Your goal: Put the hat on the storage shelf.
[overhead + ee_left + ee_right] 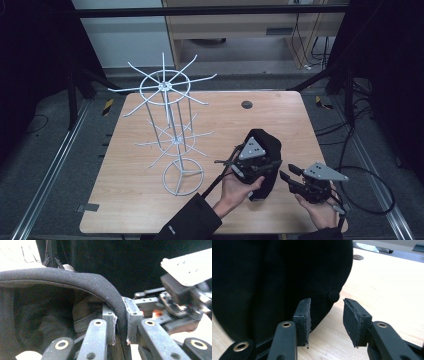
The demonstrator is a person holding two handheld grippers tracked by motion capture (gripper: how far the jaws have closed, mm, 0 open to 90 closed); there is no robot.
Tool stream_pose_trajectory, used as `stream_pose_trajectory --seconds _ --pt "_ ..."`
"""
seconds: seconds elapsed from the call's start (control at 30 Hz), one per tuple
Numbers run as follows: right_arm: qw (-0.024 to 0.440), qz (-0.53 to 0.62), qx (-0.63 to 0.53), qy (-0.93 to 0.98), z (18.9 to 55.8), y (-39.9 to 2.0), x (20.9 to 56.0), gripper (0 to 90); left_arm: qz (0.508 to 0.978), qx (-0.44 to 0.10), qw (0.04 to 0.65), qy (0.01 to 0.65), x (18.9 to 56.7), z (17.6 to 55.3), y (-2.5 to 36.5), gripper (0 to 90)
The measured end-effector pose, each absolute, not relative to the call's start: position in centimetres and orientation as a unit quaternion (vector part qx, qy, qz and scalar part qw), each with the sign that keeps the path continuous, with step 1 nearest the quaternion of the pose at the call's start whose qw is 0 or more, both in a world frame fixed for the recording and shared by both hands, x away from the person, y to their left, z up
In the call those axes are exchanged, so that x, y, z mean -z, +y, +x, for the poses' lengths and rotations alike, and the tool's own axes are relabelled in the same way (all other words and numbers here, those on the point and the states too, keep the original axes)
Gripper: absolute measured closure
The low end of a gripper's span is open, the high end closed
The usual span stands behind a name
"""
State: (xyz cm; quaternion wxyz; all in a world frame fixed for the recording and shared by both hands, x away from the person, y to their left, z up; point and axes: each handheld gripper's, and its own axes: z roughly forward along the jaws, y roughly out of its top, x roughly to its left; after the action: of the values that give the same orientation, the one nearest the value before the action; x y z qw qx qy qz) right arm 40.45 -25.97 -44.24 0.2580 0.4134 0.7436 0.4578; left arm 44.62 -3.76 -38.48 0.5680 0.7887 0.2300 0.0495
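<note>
Left gripper (121, 322) clamped on the rolled rim of the black cap (264, 150), pads pressing from both sides, cap held up over the near right part of the wooden table (150, 200). Right gripper (325, 322) just right of the cap, jaws parted and gripping nothing, cap's top button (334, 296) lying between the pad tips without contact. White wire rack (172, 125) upright on the table's left half, well apart from the cap.
</note>
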Motion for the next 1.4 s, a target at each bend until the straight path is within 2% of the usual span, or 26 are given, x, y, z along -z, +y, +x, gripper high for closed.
stream_pose_trajectory --seconds 0.2,0.37,0.43,0.47,0.5,0.6,0.87,1.03,1.27,1.4 --pt "0.253 0.432 -0.454 0.737 41.7 -25.6 44.6 57.6 0.79 -0.044 0.572 0.217 38.3 44.2 -3.4 80.8" --pt "0.225 0.431 -0.46 0.744 42.7 -25.3 45.1 56.7 0.791 -0.042 0.575 0.207 38.1 44.1 -3.2 81.0" --pt "0.216 0.432 -0.46 0.745 42.9 -25.3 45.2 60.4 0.793 -0.042 0.572 0.205 38.2 44.1 -3.2 81.1" --pt "0.206 0.434 -0.463 0.745 43.1 -25.3 45.3 69.5 0.794 -0.042 0.571 0.203 38.3 44.0 -3.2 81.1" --pt "0.204 0.436 -0.461 0.746 43.2 -25.3 45.3 74.5 0.795 -0.041 0.571 0.202 38.4 44.0 -3.2 81.2" --pt "0.202 0.437 -0.461 0.746 43.3 -25.5 45.3 74.9 0.794 -0.04 0.574 0.199 38.4 44.0 -3.1 81.1" --pt "0.238 0.439 -0.452 0.739 42.3 -26.2 43.8 75.4 0.786 -0.045 0.58 0.21 38.3 44.2 -1.9 79.7" --pt "0.277 0.431 -0.432 0.742 41.2 -26.7 41.9 75.4 0.787 -0.051 0.569 0.234 39.0 44.7 -0.5 74.3" --pt "0.286 0.418 -0.402 0.763 40.8 -26.3 40.5 75.4 0.79 -0.06 0.551 0.262 41.0 44.7 0.9 68.6" --pt "0.29 0.406 -0.393 0.773 40.6 -25.6 40.1 75.4 0.795 -0.082 0.535 0.276 41.9 44.7 1.8 62.0"
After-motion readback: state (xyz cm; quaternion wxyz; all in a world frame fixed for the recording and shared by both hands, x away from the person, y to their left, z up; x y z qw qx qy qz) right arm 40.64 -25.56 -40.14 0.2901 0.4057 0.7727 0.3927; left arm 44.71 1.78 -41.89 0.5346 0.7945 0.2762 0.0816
